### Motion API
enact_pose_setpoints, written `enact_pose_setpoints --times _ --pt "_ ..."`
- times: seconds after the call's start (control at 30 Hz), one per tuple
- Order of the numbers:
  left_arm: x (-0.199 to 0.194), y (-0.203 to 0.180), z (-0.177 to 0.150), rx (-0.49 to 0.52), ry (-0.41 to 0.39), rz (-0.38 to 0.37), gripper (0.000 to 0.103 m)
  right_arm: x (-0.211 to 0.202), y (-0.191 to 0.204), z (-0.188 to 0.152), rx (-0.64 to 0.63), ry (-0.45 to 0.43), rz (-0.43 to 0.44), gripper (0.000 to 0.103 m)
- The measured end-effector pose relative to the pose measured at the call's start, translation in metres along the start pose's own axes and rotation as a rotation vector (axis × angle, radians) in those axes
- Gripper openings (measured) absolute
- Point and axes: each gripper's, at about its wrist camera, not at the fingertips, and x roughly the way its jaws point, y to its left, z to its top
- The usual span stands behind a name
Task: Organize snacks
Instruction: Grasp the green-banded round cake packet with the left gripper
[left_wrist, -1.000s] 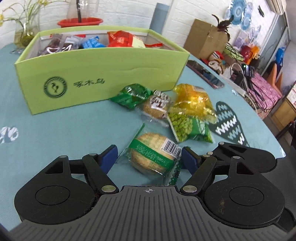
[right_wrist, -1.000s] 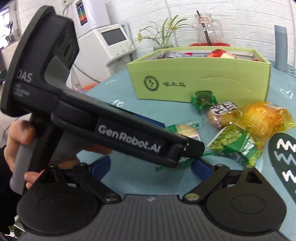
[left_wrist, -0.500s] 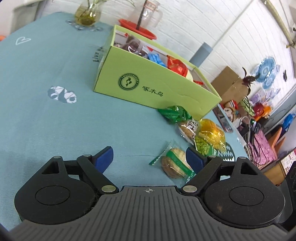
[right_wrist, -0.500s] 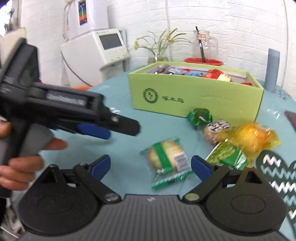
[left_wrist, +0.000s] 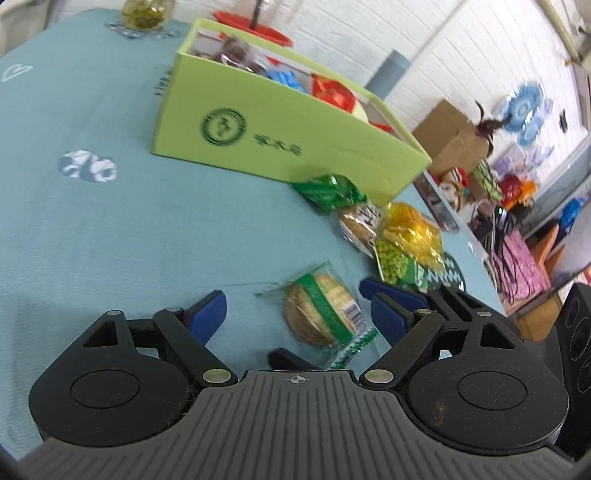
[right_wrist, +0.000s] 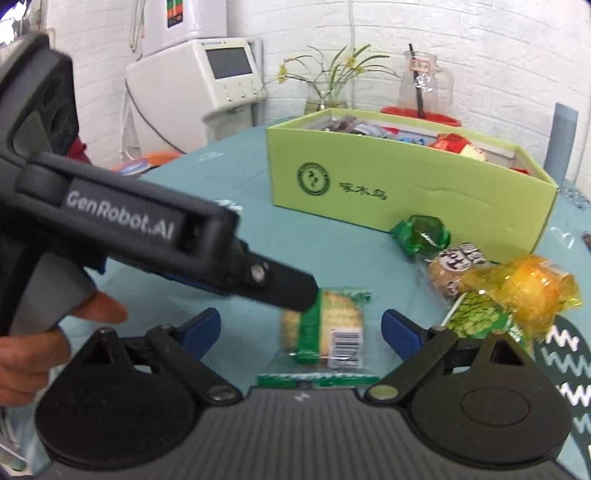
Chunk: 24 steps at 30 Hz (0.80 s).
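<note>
Both my tools are released: the right tool (right_wrist: 301, 326) and left tool (left_wrist: 295, 308) each frame the green-banded biscuit packet (right_wrist: 327, 326) lying flat on the teal worktop (left_wrist: 92, 229). Farther off a small heap of snacks (right_wrist: 491, 284) sits beside the green box (right_wrist: 406, 188), itself holding snacks.

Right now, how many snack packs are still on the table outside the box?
5. Green-banded biscuit pack nearest the grippers; dark green candy pack against the green box; brown cake pack, yellow pack and green pea pack clustered right. Others could be hidden behind them.
</note>
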Motion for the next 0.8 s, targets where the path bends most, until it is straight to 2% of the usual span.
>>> enact_pose_setpoints --times 0.1,0.17,0.27,0.3,0.33,0.37,0.4,0.5,0.53,0.63,0.8 --pt "0.005 -0.012 -0.003 0.043 0.008 0.017 0.068 0.000 -0.003 -0.005 -0.003 0.013 0.008 0.091" --pt "0.006 -0.015 -0.006 0.060 0.008 0.016 0.066 -0.004 -0.005 -0.008 -0.017 0.011 0.006 0.084" --pt "0.008 -0.022 -0.008 0.092 -0.003 0.039 0.065 -0.002 -0.012 -0.011 -0.036 0.014 0.007 0.082" --pt "0.009 -0.025 -0.010 0.106 -0.006 0.056 0.055 -0.001 -0.014 -0.012 -0.041 0.003 0.020 0.081" --pt "0.010 -0.028 -0.011 0.125 -0.008 0.075 0.034 -0.001 -0.014 -0.011 -0.052 -0.002 0.032 0.073" --pt "0.011 -0.031 -0.012 0.142 -0.012 0.096 0.032 -0.003 -0.013 -0.009 -0.061 -0.003 0.053 0.058" --pt "0.010 -0.032 -0.013 0.134 -0.014 0.095 0.024 -0.003 -0.013 -0.008 -0.057 0.002 0.052 0.057" --pt "0.009 -0.029 -0.011 0.088 -0.015 0.084 0.020 -0.006 -0.020 -0.006 -0.015 0.000 0.081 0.057" --pt "0.008 -0.028 -0.007 0.066 -0.017 0.080 0.016 -0.006 -0.024 -0.004 0.004 0.000 0.093 0.057" --pt "-0.002 -0.033 0.020 0.039 -0.058 0.047 0.016 -0.012 -0.026 0.017 -0.018 -0.052 0.069 0.058" --pt "-0.019 -0.051 0.091 0.093 -0.191 0.041 0.017 -0.014 -0.032 0.080 -0.111 -0.199 0.015 0.060"
